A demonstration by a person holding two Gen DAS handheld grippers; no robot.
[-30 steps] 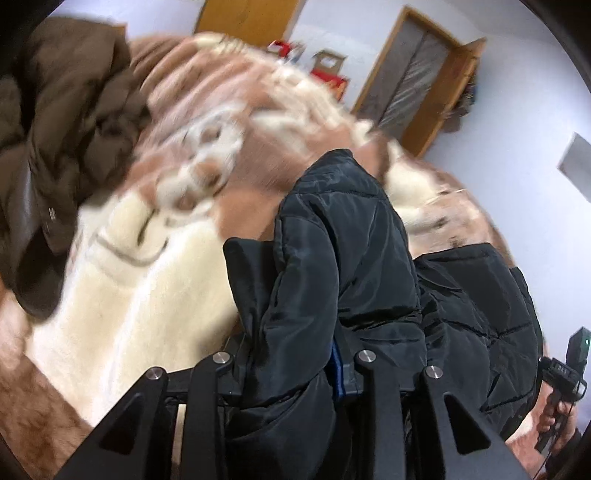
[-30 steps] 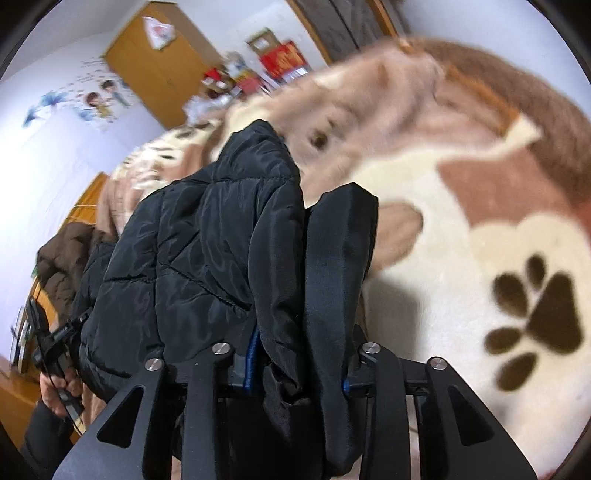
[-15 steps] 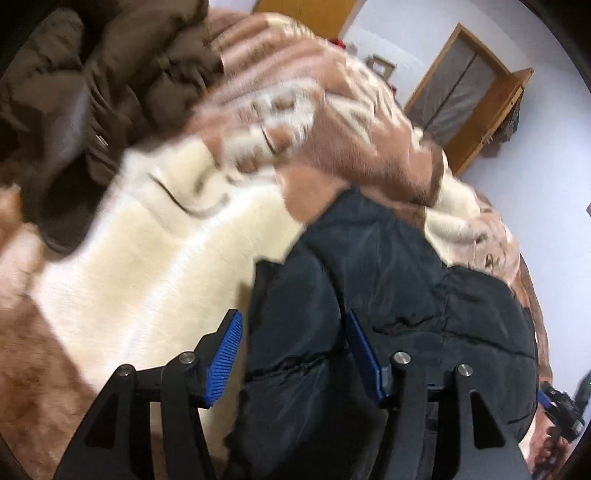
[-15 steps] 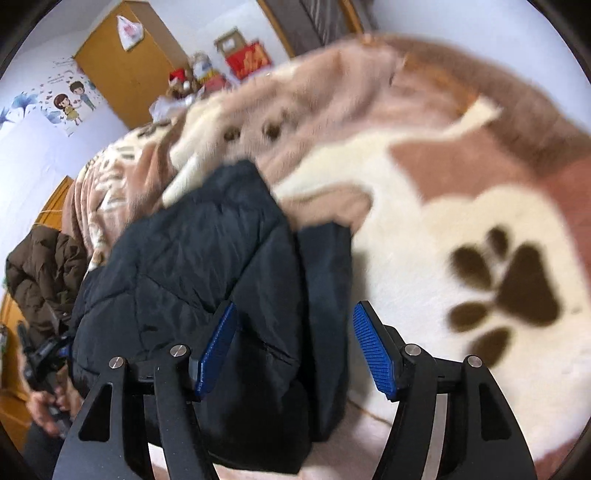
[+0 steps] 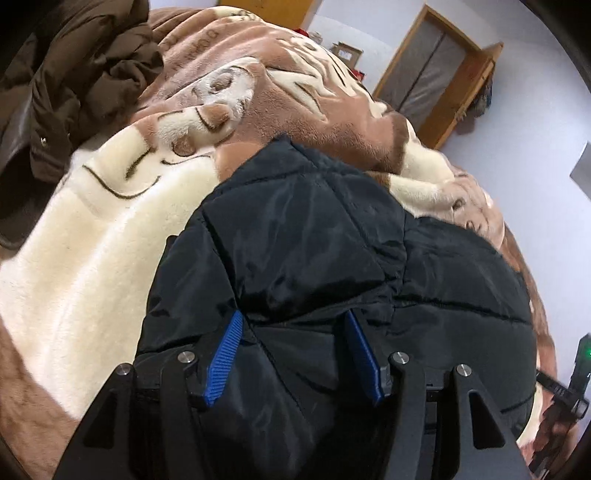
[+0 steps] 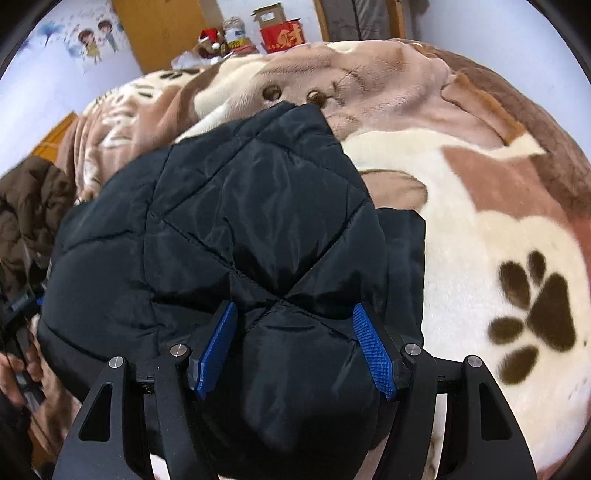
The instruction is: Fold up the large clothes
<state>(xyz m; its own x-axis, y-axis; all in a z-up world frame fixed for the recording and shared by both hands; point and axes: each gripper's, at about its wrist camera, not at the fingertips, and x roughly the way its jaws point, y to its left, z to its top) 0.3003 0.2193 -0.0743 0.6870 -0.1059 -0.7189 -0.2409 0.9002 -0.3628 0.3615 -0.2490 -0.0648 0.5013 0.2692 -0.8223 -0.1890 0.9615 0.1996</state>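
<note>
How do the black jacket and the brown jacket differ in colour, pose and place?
The black jacket lies folded into a compact bundle on the blanket; the brown jacket sits crumpled in a heap. Black lies between both open grippers, left and right; brown lies off to the side, untouched. Both are padded and rest on the blanket.

A brown coat [image 5: 55, 85] lies upper left on the paw-print blanket [image 6: 480, 229]; a red box [image 6: 282, 35] stands beyond.

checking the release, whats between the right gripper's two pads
In the right wrist view, a puffed fold of the black jacket fills the gap between the open right gripper pads, lying on the blanket.
</note>
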